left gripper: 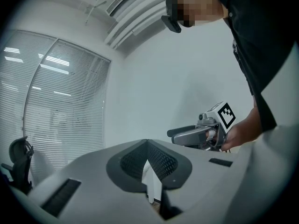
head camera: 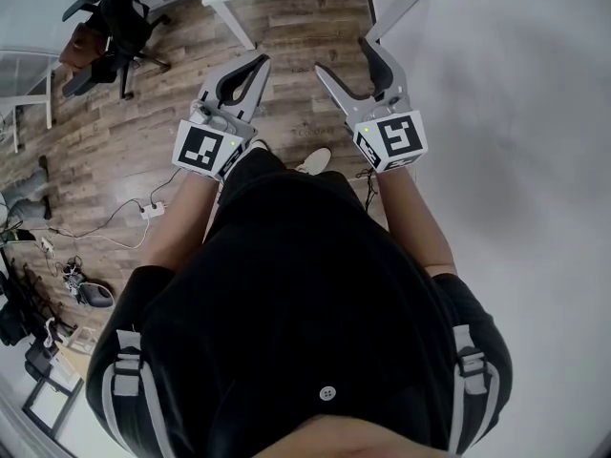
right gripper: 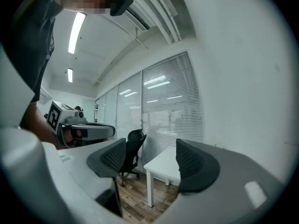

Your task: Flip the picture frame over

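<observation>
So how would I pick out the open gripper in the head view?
Over the wood floor, ahead of the person's black shirt, two grippers are held out side by side. The open one is the right gripper, just below the white table leg: its jaws stand apart in a V with nothing between, while the left gripper has its tips touching.

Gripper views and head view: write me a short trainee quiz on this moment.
1. True or false: the right gripper holds a picture frame.
2. The left gripper's jaws stand: A wide apart; B together; C closed on a cable.
3. Which white piece of furniture shows beyond the right gripper's open jaws?
Key: 1 false, no picture frame is in view and nothing is between its jaws; 2 B; 3 a white table.
</observation>
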